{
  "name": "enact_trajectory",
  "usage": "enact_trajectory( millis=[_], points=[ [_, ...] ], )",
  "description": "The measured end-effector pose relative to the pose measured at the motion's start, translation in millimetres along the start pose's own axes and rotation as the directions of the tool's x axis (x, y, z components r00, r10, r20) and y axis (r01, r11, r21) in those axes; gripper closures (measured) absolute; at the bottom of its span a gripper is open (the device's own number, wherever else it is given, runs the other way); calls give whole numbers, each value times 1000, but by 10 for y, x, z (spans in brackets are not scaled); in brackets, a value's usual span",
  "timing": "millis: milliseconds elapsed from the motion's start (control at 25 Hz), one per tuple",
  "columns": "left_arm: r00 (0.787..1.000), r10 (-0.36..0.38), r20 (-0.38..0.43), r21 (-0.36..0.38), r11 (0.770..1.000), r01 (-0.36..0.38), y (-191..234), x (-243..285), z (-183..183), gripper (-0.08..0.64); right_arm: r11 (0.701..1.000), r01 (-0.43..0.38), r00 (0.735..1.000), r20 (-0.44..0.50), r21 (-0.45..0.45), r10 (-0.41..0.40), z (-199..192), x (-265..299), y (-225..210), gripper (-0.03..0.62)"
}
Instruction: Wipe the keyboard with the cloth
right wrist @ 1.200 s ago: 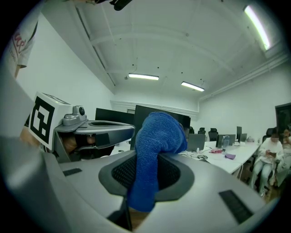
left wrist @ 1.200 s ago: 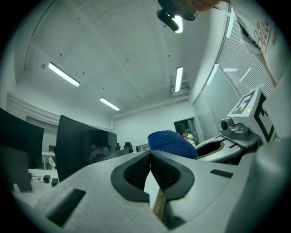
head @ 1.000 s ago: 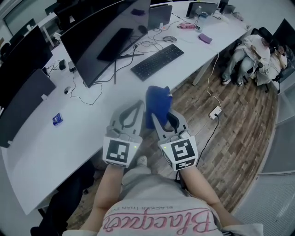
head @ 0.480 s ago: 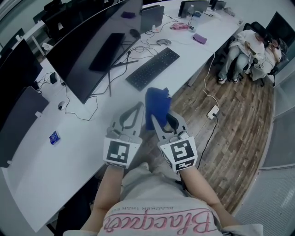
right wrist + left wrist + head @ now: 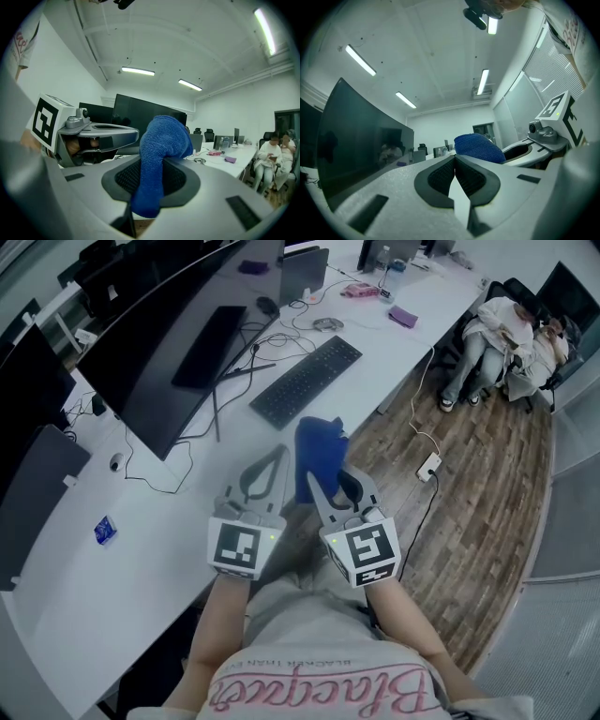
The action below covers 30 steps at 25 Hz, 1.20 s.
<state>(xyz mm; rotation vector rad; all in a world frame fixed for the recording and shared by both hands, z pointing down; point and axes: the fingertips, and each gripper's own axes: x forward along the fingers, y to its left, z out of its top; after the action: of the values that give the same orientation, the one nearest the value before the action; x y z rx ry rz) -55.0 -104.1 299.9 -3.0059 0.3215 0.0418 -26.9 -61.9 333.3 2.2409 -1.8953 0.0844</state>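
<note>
White desk (image 5: 398, 348) carries keyboard (image 5: 306, 382); right gripper (image 5: 330, 486) pinches cloth (image 5: 317, 448); shirt (image 5: 319, 681) lettering inverted.

Desk strip (image 5: 328, 413) on the near side of the keyboard (image 5: 306, 381) is lying open to the desk edge. Curved monitor (image 5: 178, 343) is walling off the keyboard's left-far side. Stand leg (image 5: 217, 413) & loose cables (image 5: 286, 334) are crowding that side too. Approach from above the keys is looking open.
</note>
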Motion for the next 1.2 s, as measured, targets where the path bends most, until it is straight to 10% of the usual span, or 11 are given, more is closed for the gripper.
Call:
enact_trajectory(
  millis=[720, 1200],
  points=[
    [985, 165, -49, 35, 986, -163, 513, 1007, -295, 555, 991, -132, 991, 22, 2, 132, -60, 933, -895, 506],
    [918, 368, -146, 38, 930, -367, 827, 1680, -554, 555, 940, -341, 940, 6, 5, 341, -148, 1640, -1528, 506]
  ],
)
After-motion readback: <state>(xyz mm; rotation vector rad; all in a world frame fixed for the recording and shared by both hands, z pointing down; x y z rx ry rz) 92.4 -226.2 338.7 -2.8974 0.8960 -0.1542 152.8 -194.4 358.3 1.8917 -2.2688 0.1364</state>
